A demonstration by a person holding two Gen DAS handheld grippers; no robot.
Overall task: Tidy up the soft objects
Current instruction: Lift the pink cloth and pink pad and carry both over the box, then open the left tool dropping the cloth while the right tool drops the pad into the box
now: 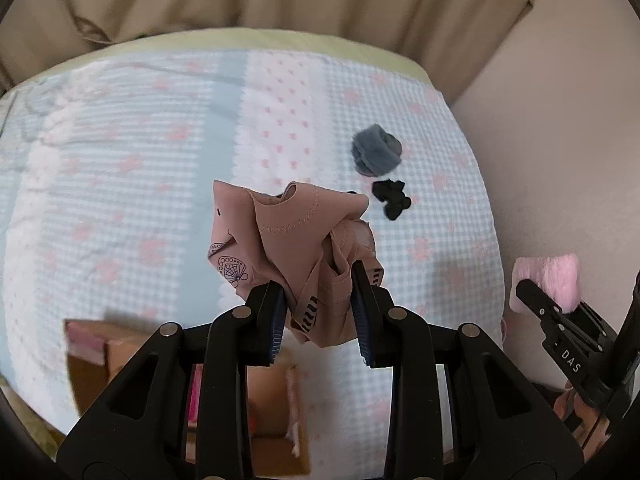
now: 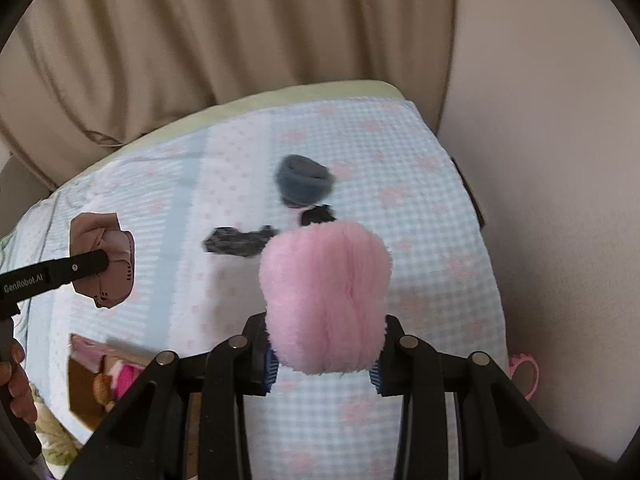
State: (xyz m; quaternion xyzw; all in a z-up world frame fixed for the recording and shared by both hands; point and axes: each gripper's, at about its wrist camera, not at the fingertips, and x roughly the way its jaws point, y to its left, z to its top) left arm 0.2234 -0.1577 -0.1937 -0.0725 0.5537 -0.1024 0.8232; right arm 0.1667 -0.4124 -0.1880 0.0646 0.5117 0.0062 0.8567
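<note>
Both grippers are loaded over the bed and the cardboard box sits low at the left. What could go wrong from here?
1. The left gripper pinches only a bunched fold of the dusty-pink garment; loose fabric hanging below could snag the cardboard box rim.
2. The fluffy pink item bulges past the right gripper, so it may slip out.
3. The gray sock roll and black pieces still lie on the bed.

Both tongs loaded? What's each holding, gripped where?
Left tongs: dusty-pink printed garment, pinched at a bunched lower fold. Right tongs: fluffy pink item, squeezed across its lower sides.
</note>
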